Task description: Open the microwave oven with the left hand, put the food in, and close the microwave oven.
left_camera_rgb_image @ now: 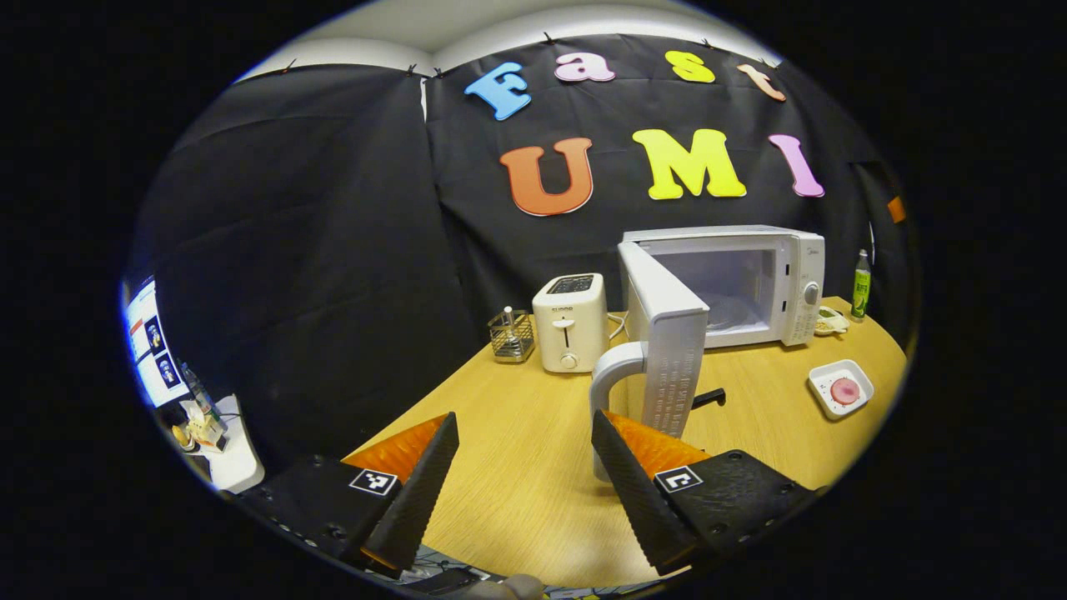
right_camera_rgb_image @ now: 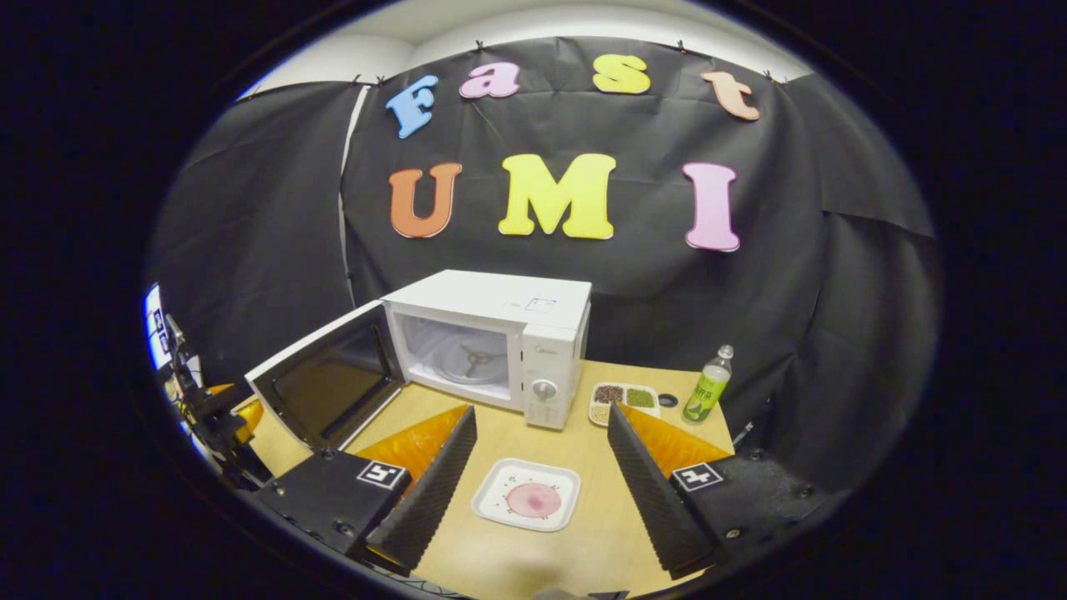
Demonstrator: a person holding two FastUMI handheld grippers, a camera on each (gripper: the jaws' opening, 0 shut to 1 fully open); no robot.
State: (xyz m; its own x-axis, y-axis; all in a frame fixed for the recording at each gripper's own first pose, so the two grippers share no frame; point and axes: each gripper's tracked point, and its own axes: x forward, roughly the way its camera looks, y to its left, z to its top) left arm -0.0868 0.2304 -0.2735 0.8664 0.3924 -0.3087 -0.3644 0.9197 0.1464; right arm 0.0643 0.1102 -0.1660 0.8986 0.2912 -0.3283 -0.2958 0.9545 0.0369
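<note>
In my left gripper view the microwave (left_camera_rgb_image: 750,283) sits right of centre at the back of the table (left_camera_rgb_image: 517,467), a white box with its door (left_camera_rgb_image: 667,333) swung wide toward me, so I see the door edge-on, pale and ribbed along its end, with a curved white handle (left_camera_rgb_image: 608,375) at its near side. The cavity is lit and white, and a round dial sits on the control strip at the right. My left gripper (left_camera_rgb_image: 525,454) is at the bottom of the frame, fingers spread with nothing between them; the right finger overlaps the foot of the handle, though I cannot tell if it touches. A toaster (left_camera_rgb_image: 570,333) and a wire basket (left_camera_rgb_image: 510,335) stand left of the door, and a green bottle (left_camera_rgb_image: 861,285) is at the far right. In my right gripper view the plate (right_camera_rgb_image: 527,505), white and square with rounded corners, carries a flat pink round of food (right_camera_rgb_image: 533,499) at its middle; it lies low in the frame, on the table between the spread fingers of my right gripper (right_camera_rgb_image: 542,442), which holds nothing. The microwave is above it, mid-frame, door open to the left, glass turntable visible inside.
</note>
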